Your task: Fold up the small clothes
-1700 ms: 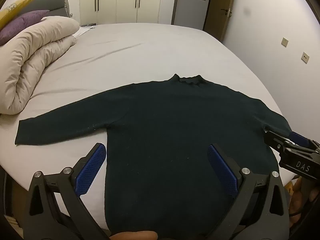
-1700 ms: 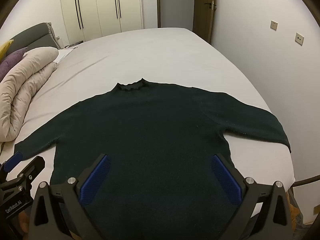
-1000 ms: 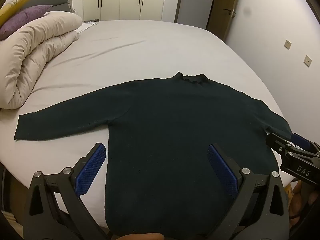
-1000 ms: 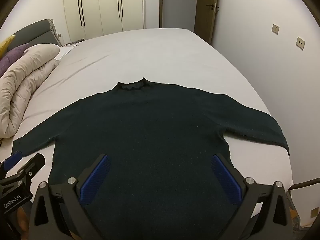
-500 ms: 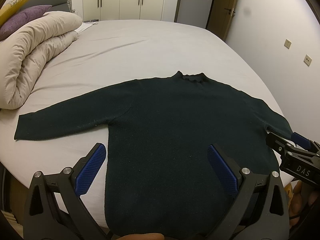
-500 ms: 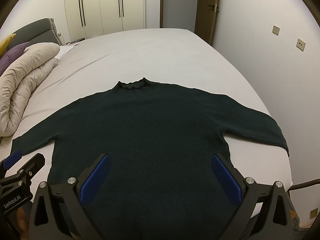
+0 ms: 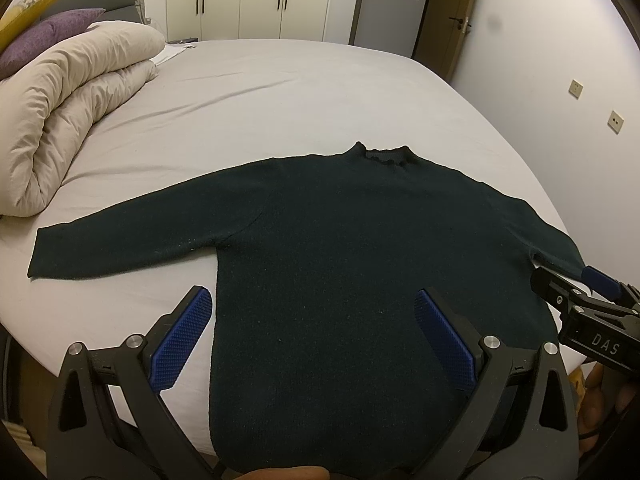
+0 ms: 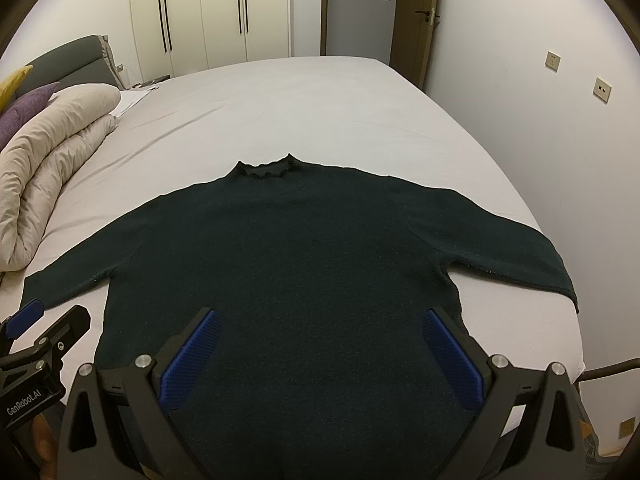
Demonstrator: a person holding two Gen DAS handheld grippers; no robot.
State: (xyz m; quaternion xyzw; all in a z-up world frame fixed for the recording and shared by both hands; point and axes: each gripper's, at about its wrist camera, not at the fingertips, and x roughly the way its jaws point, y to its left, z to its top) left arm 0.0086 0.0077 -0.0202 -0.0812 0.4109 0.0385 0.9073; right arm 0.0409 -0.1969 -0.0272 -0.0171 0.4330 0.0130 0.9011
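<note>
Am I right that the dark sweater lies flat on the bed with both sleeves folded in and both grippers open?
Not quite. The sweater lies flat on the bed with both sleeves spread outward, as the right wrist view shows. The left gripper and right gripper are open.

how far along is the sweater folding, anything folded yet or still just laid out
Done: the dark sweater lies flat on the bed, collar away, both sleeves spread out to the sides. No fold shows anywhere.

In hand: nothing. The left claw and right claw are both open above the lower body of the sweater, gripping no fabric.

Left: all of it, sleeves in and body folded over.
</note>
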